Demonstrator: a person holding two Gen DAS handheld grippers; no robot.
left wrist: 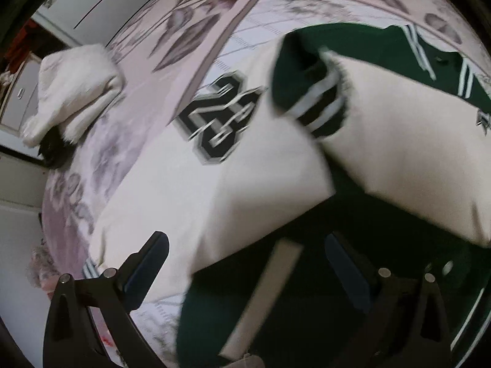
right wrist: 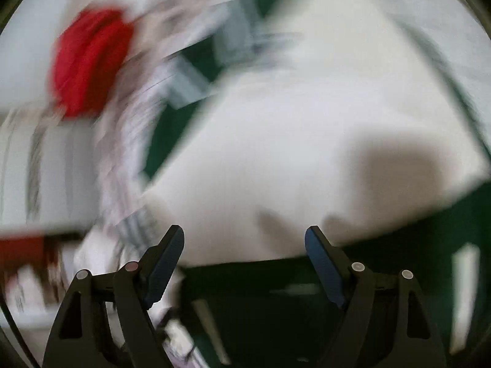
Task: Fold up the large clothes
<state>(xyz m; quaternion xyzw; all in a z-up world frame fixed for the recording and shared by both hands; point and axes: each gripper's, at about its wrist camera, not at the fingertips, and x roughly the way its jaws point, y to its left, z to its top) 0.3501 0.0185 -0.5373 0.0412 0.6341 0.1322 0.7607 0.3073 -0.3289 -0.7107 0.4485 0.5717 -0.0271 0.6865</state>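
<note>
A green and cream varsity jacket (left wrist: 214, 202) lies on the flowered bedspread (left wrist: 196, 49). One cream sleeve bears a black number patch (left wrist: 219, 119). The other cream sleeve (left wrist: 408, 159) is folded across the green body, and its striped cuff (left wrist: 325, 107) lies near the number. My left gripper (left wrist: 245, 245) hangs open above the jacket's lower part, with nothing between its fingers. In the blurred right wrist view, my right gripper (right wrist: 244, 239) stands open over a cream sleeve (right wrist: 291, 153), apart from it. The green body (right wrist: 276, 306) shows below.
A white fluffy garment (left wrist: 73, 92) lies on a dark thing at the bed's left edge. White furniture (left wrist: 18, 98) stands beyond the bed. A red object (right wrist: 89, 61) shows blurred at the upper left in the right wrist view.
</note>
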